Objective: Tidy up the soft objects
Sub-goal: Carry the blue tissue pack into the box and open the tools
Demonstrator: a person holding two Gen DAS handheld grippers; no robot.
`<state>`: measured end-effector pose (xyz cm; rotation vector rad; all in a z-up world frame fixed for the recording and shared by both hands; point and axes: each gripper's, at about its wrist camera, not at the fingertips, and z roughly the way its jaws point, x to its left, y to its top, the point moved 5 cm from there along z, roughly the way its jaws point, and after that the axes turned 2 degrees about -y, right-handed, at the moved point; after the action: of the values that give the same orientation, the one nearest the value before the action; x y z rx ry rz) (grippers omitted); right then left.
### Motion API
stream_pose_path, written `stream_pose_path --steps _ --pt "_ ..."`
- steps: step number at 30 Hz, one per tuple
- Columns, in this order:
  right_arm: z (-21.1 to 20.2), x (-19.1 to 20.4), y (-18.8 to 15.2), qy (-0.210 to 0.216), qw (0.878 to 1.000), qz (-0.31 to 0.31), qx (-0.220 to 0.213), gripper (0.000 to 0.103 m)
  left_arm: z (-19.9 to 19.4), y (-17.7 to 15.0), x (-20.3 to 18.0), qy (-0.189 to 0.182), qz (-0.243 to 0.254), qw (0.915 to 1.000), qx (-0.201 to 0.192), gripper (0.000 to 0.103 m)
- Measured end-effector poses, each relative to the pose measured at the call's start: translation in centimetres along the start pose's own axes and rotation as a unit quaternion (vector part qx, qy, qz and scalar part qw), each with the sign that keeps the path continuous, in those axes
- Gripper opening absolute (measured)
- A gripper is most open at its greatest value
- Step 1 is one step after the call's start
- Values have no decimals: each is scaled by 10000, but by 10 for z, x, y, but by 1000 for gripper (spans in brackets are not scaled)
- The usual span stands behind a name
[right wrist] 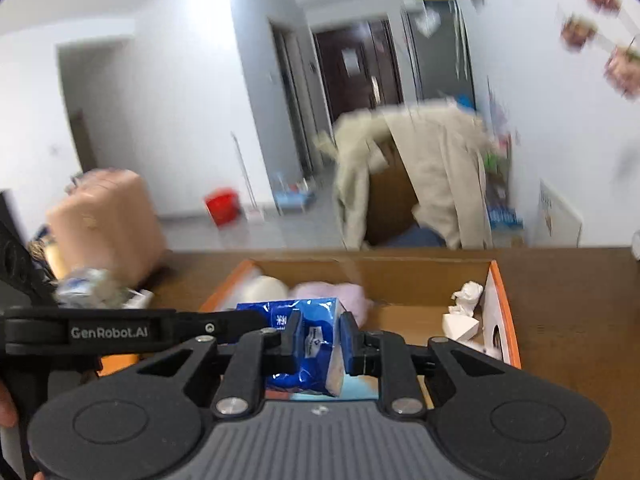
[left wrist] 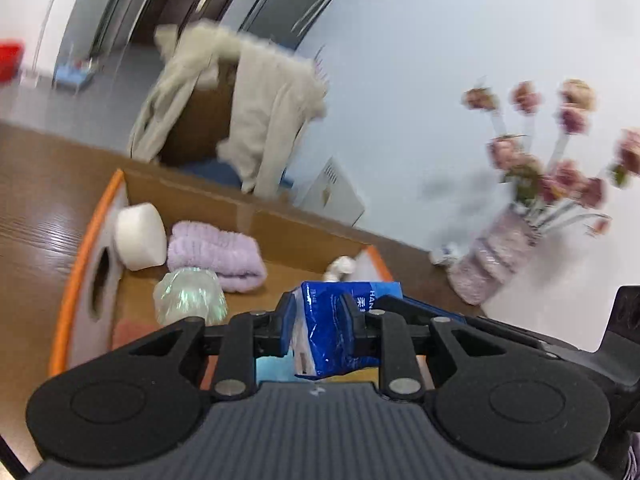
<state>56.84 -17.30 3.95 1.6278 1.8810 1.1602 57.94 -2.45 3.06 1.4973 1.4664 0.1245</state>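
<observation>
A blue tissue pack (left wrist: 332, 328) is clamped at one end by my left gripper (left wrist: 320, 320) and at the other end (right wrist: 308, 340) by my right gripper (right wrist: 320, 340). Both hold it just above an open cardboard box with orange edges (left wrist: 76, 264) (right wrist: 504, 304). In the box lie a white round sponge (left wrist: 140, 236), a folded lilac towel (left wrist: 216, 252) (right wrist: 340, 296), a shiny plastic-wrapped bundle (left wrist: 188, 296) and a crumpled white tissue (right wrist: 466, 298). The left gripper's body (right wrist: 108, 332) crosses the right wrist view.
The box stands on a brown wooden table (left wrist: 36, 184). A vase of pink flowers (left wrist: 492, 256) stands at the table's right by the wall. Behind the table is a chair draped with a beige coat (left wrist: 256, 112). A pink suitcase (right wrist: 108, 220) and red bucket (right wrist: 222, 204) are on the floor.
</observation>
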Motion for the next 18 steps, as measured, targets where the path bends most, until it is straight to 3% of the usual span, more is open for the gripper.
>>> stream_pose_path --steps 3,5,8,11,13,15,18 --pt "55 -14 5 -123 9987 61 497 19 47 6 30 215 -277 9987 379 23" --pt "90 -17 1 28 9964 157 834 18 62 5 41 721 -5 9960 522 24" --pt "116 -4 -13 271 9940 -78 1060 14 58 4 46 1331 649 9886 260 25" --pt "127 1 -20 628 9908 -46 1197 12 47 7 51 1342 713 9882 215 33" --pt "132 3 -23 710 9879 -166 1371 16 39 9 53 1320 671 9889 123 47" --pt "136 7 -26 860 9832 -240 1594 22 31 11 52 1320 739 9885 91 49" --pt "130 8 -19 818 9873 -178 1349 27 16 16 49 1347 717 9883 -3 53"
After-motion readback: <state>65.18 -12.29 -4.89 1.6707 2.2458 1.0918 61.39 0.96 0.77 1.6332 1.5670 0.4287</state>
